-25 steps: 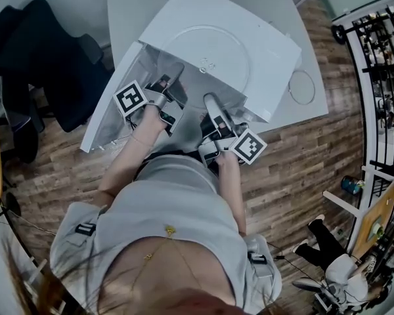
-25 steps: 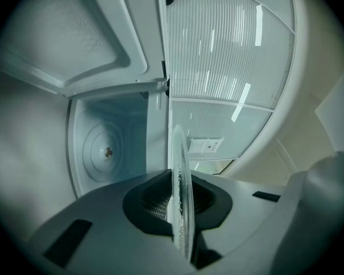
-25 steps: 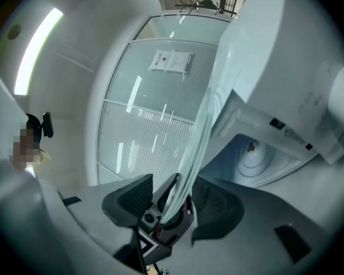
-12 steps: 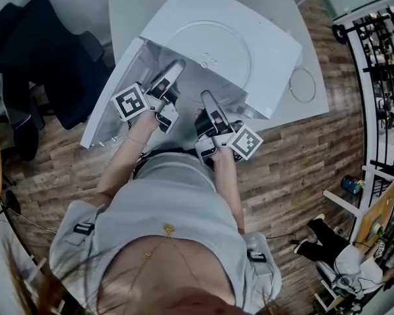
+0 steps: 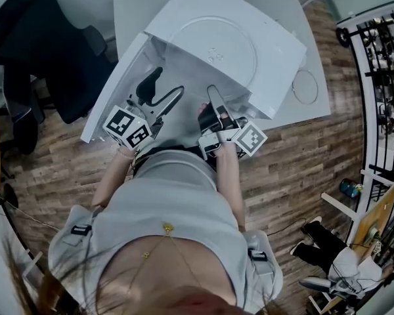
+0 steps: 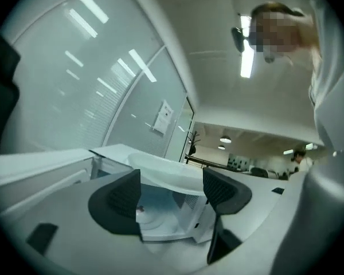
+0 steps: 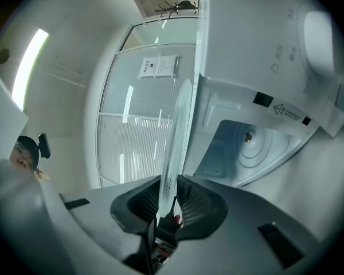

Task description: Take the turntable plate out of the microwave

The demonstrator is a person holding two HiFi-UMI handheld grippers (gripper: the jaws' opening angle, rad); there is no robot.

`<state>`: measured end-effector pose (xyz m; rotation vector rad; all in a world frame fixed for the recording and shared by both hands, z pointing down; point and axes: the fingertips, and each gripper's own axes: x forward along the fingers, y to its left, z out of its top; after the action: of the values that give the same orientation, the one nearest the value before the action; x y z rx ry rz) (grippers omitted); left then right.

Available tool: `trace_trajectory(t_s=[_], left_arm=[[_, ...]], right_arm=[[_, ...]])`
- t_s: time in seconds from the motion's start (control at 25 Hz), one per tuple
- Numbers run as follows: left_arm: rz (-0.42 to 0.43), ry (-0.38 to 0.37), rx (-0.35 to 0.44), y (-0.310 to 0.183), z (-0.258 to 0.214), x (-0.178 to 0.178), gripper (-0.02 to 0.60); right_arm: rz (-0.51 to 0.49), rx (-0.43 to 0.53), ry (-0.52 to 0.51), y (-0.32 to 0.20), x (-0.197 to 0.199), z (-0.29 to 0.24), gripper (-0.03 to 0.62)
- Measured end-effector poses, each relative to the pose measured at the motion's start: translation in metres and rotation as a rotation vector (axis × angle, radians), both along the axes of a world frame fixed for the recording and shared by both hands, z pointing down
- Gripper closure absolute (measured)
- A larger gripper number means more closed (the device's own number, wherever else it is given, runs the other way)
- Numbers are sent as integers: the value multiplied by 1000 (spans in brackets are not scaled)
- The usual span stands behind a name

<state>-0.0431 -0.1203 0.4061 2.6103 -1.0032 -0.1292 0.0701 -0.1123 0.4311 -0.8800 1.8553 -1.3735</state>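
The clear glass turntable plate (image 5: 213,48) hangs level outside the white microwave (image 5: 276,58), whose door (image 5: 111,104) stands open to the left. My right gripper (image 5: 215,104) is shut on the plate's near rim, its jaws having just been closing on it. In the right gripper view the plate (image 7: 180,130) stands edge-on between the pads of my right gripper (image 7: 171,202), and the cavity (image 7: 252,148) lies behind. My left gripper (image 5: 161,92) is open beside the door with nothing between its jaws, which have just been opening. In its own view my left gripper (image 6: 171,196) faces the plate (image 6: 160,173).
The microwave stands on a white table (image 5: 128,5). A thin ring (image 5: 305,87) lies on the table to the microwave's right. A black chair (image 5: 39,51) is at the left, a black rack (image 5: 381,38) at the right, over wooden floor (image 5: 302,156).
My left gripper let go of the plate, rolled, opened and drew back to the left. My right gripper closed on the plate's near rim and stayed in place.
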Motion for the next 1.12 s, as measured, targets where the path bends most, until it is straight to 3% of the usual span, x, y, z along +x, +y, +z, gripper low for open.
trace_trajectory(t_s=[0.08,0.32,0.52,0.72,1.12], left_arm=[[0,-66,53,9,1,1,241],[49,-205,99,18,11,24,221],[0,-220,116,12,11,29,218],[-5,-315,145,15,18,31,216],[-86,-298,149,13,13,23,216]], right_arm=[[-2,-1,-11,-1,1,0,525],[-22,3,-21,-4,5,0,526],[-41,16,-16,-5,2,0,525],[-36,22,-43,-7,4,0,528],[-60,4,-161,-12,1,1,523]])
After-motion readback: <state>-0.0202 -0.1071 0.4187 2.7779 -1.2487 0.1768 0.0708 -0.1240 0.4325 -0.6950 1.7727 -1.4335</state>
